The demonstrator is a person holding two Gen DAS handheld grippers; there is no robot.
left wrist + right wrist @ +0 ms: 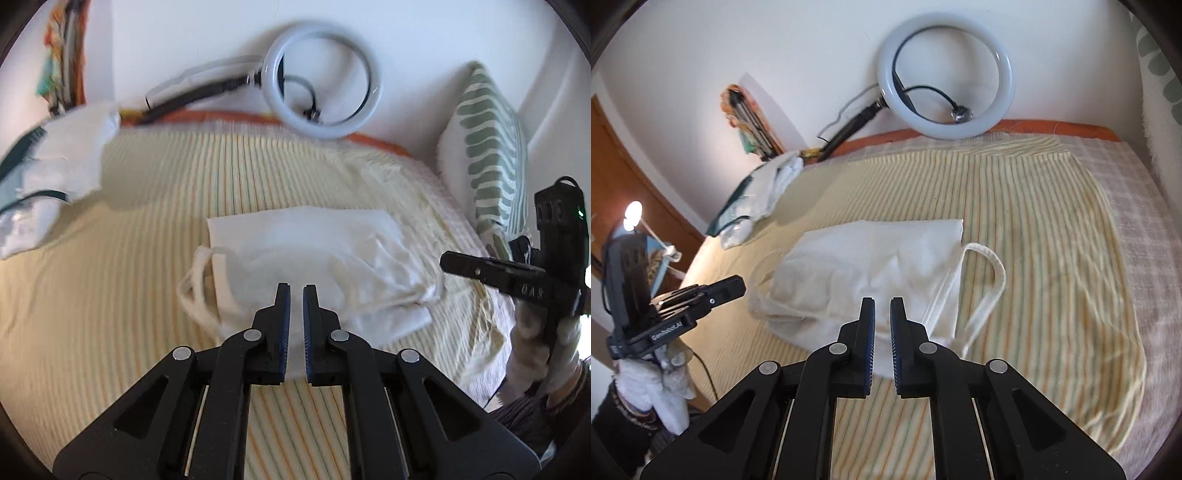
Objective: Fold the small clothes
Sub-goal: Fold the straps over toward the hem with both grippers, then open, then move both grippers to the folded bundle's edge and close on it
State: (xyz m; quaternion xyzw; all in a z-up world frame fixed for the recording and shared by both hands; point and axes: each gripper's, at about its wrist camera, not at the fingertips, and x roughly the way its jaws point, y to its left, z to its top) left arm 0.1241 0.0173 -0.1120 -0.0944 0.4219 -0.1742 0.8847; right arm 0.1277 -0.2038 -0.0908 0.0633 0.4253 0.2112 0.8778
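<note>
A folded white garment (310,254) with loose straps lies on the striped bed sheet (147,295). It also shows in the right wrist view (871,266), its strap loop (990,280) sticking out to the right. My left gripper (296,291) hovers just above the garment's near edge, jaws nearly closed with a narrow gap, holding nothing. My right gripper (882,304) is likewise nearly closed and empty over the garment's near edge. Each gripper shows from the side in the other's view: the right gripper (458,264) and the left gripper (737,286).
A pile of white and teal clothes (48,173) lies at the bed's far left, also in the right wrist view (757,192). A ring light (945,74) leans against the wall. A green-patterned pillow (487,155) stands at the right. A wooden door (631,177) is left.
</note>
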